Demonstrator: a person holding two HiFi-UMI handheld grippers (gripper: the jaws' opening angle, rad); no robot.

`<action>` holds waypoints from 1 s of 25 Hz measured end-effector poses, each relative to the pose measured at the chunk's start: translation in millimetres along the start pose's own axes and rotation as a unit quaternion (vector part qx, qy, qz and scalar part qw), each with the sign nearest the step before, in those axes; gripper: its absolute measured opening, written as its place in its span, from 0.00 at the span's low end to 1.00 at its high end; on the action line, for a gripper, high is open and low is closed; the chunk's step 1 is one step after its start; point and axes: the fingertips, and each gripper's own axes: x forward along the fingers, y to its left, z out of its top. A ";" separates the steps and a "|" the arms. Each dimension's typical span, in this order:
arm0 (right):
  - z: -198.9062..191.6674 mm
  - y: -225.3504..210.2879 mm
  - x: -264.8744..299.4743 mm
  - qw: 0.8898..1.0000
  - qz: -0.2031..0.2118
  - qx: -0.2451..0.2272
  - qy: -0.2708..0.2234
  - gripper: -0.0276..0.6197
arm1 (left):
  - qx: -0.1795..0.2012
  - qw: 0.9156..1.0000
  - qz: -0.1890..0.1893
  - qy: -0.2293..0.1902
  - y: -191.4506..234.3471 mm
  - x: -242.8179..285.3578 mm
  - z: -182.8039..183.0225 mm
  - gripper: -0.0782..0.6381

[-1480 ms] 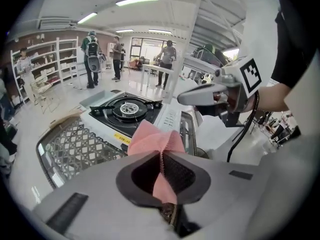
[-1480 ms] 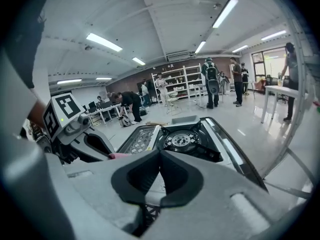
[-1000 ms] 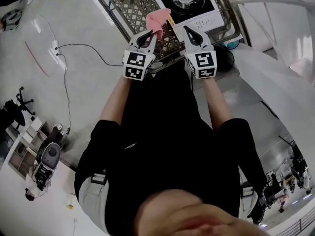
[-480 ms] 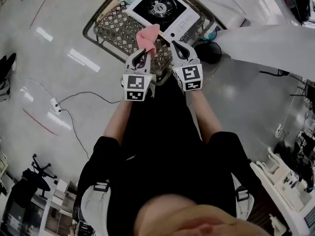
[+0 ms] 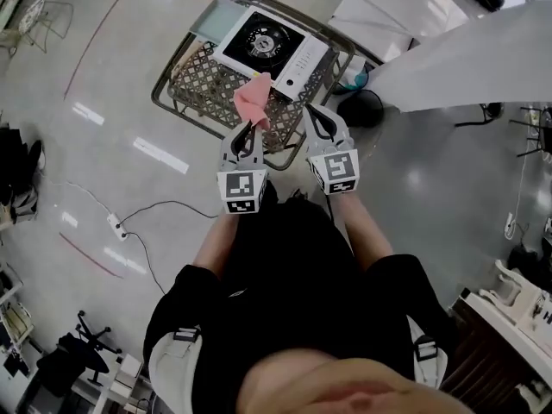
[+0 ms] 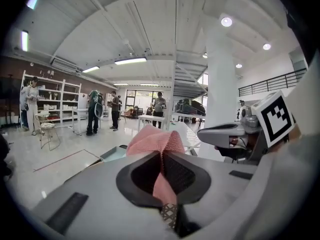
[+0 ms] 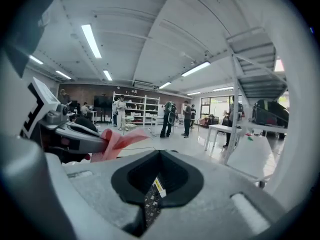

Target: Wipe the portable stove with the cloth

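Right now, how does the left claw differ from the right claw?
The left claw is shut on the pink cloth, while the right claw is shut on nothing. The left claw's jaws are kept slightly apart by the folded cloth; the right claw's jaws meet fully. Both are held side by side, pointing toward the portable stove, and neither touches it.

portable stove (image 5: 269,43): panel print too small, I can't read it
marker cubes (image 5: 241,191): square codes only, no text
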 end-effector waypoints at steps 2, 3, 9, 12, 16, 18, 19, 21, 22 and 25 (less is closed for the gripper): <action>3.2 -4.7 -10.3 1.000 -0.004 -0.003 -0.006 0.05 | 0.003 1.000 0.014 -0.015 -6.8 -7.6 8.8 0.13; 5.2 -6.3 -17.2 1.000 -0.005 -0.003 -0.010 0.05 | 0.003 1.000 0.021 -0.022 -11.3 -12.4 12.6 0.13; 17.1 -18.2 -75.4 0.999 -0.013 0.015 -0.047 0.05 | 0.004 0.998 0.046 -0.047 -61.3 -43.6 18.5 0.13; 24.0 -15.6 -96.9 0.998 -0.011 0.010 -0.062 0.05 | 0.000 0.997 0.053 -0.056 -79.7 -58.4 19.3 0.13; 29.1 -11.8 -121.0 0.997 -0.004 0.002 -0.075 0.05 | 0.009 0.995 0.059 -0.074 -101.3 -71.7 27.9 0.13; 31.7 -10.5 -129.3 0.997 -0.001 0.001 -0.083 0.05 | 0.016 0.994 0.061 -0.085 -109.5 -75.7 33.7 0.13; 32.8 -9.9 -133.4 0.996 -0.001 0.001 -0.087 0.05 | 0.019 0.994 0.061 -0.087 -113.2 -77.7 35.0 0.13; 37.1 -9.5 -143.0 0.995 -0.005 0.000 -0.097 0.05 | 0.025 0.994 0.062 -0.085 -120.3 -81.8 35.9 0.13; 40.4 -9.6 -147.1 0.995 -0.007 -0.002 -0.102 0.05 | 0.027 0.994 0.063 -0.085 -123.3 -83.1 36.9 0.13; 45.8 -10.1 -154.1 0.994 -0.004 -0.004 -0.113 0.05 | 0.033 0.993 0.067 -0.093 -128.6 -86.0 41.3 0.13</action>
